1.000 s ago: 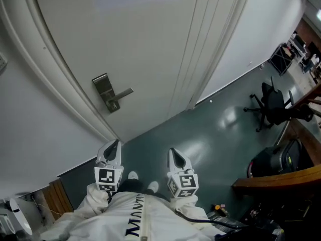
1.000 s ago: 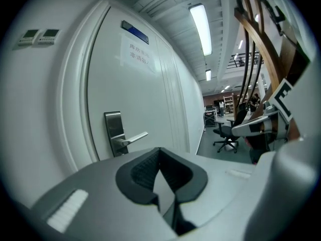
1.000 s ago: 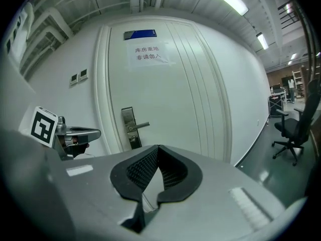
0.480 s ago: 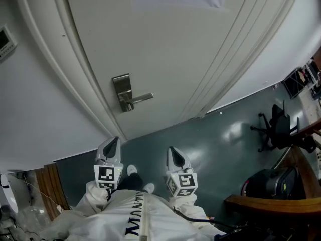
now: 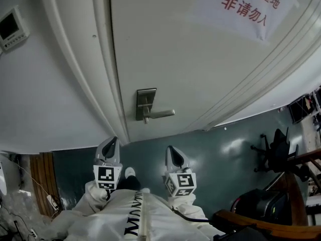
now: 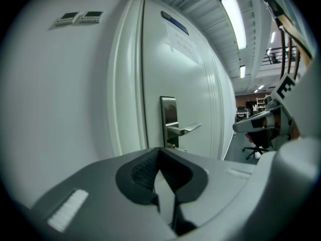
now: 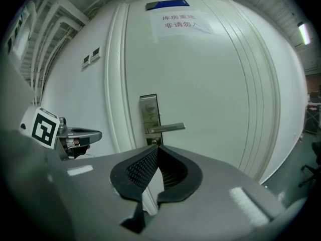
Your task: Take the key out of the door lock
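A steel lock plate with a lever handle is on the white door. A small bit of metal under the lever may be the key; it is too small to be sure. My left gripper and right gripper are side by side in front of my body, short of the door, both pointing at it. Their jaws are shut and hold nothing. Along the left gripper's jaws I see the lock plate straight ahead. The right gripper also faces the plate.
A paper sign with red print hangs high on the door. A control panel is on the wall at left. An office chair and wooden furniture stand at right. My shoes are on the grey-green floor.
The lock plate and handle have shifted right and lower in the head view and look larger and nearer. Both grippers keep their places in the picture, shut throughout.
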`<action>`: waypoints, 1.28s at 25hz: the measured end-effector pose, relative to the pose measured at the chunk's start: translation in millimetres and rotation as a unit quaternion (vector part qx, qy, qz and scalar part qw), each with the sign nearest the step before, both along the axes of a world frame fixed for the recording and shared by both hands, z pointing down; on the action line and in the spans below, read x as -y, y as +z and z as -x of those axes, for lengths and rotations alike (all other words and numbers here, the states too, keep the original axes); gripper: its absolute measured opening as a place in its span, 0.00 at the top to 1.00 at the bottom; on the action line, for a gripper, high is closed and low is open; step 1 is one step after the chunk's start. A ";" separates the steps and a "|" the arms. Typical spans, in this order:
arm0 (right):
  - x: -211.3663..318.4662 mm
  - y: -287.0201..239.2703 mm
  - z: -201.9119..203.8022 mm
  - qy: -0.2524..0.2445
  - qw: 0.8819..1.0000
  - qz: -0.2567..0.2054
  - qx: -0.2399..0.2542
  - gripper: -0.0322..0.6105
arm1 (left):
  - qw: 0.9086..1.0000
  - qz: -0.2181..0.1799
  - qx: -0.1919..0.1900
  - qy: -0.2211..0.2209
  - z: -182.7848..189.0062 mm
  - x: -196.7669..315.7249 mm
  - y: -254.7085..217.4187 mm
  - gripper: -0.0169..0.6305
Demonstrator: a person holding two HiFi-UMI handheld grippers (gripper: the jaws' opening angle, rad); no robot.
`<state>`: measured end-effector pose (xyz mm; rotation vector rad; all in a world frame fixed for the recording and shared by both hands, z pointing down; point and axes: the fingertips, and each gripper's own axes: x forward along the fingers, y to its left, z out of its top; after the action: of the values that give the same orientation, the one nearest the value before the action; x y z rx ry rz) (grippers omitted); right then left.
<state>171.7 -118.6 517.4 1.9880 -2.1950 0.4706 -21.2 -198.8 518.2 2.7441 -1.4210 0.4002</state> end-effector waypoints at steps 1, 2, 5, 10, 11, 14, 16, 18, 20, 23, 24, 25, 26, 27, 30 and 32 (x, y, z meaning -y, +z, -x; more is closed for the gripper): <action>8.0 -1.4 3.5 -0.004 1.000 0.000 -0.003 0.95 | 1.000 0.001 -0.003 -0.003 3.6 5.7 0.1 0.97; 15.2 -3.4 7.1 -0.007 1.000 -0.001 -0.006 0.95 | 1.000 0.001 -0.006 -0.006 7.2 11.0 -0.2 0.97; 31.9 -10.0 16.8 -0.011 1.000 -0.004 -0.011 0.95 | 1.000 -0.001 -0.012 -0.010 17.1 23.8 -3.4 0.97; 55.6 -17.4 28.1 -0.021 1.000 -0.011 -0.017 0.95 | 1.000 -0.014 -0.012 -0.022 28.5 43.0 -12.0 0.97; 58.9 -18.1 29.7 -0.025 0.999 -0.012 -0.017 0.95 | 0.999 -0.015 -0.012 -0.026 30.0 44.5 -12.6 0.97; 67.8 -19.8 32.6 -0.040 0.999 -0.013 -0.016 0.95 | 0.999 -0.012 -0.011 -0.037 31.4 44.9 -12.3 0.97; 74.6 -22.1 32.9 -0.049 0.999 -0.017 -0.015 0.95 | 0.999 -0.011 -0.011 -0.042 29.8 45.5 -12.3 0.97; 81.7 -24.5 32.4 -0.059 0.998 -0.021 -0.014 0.95 | 0.999 -0.010 -0.016 -0.047 27.3 46.3 -13.5 0.97; 88.0 -25.4 31.4 -0.072 0.997 -0.024 -0.012 0.95 | 0.998 -0.011 -0.024 -0.054 25.1 46.9 -15.2 0.97; 94.3 -26.3 27.7 -0.090 0.996 -0.025 -0.011 0.95 | 0.997 -0.011 -0.031 -0.068 20.2 47.3 -18.4 0.97; 95.9 -27.1 25.7 -0.094 0.995 -0.027 -0.009 0.95 | 0.997 -0.010 -0.031 -0.071 17.3 47.3 -19.2 0.97; 97.4 -27.8 23.3 -0.096 0.995 -0.028 -0.005 0.95 | 0.997 -0.010 -0.031 -0.072 13.9 47.4 -19.5 0.97; 99.2 -28.3 20.9 -0.099 0.995 -0.029 0.000 0.95 | 0.997 -0.008 -0.032 -0.074 10.6 47.4 -19.5 0.97; 101.3 -28.6 18.6 -0.101 0.994 -0.030 0.006 0.95 | 0.996 -0.006 -0.037 -0.077 7.8 47.7 -19.3 0.97; 107.2 -29.2 13.2 -0.110 0.993 -0.034 0.016 0.95 | 0.995 0.003 -0.051 -0.088 1.9 49.7 -15.7 0.97; 108.8 -29.1 10.7 -0.114 0.993 -0.035 0.020 0.95 | 0.994 0.013 -0.056 -0.093 -1.3 49.7 -11.8 0.97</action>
<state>161.0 -227.4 488.3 1.7431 -2.4553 0.4110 -19.9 -248.6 506.4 2.5409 -1.6102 0.2512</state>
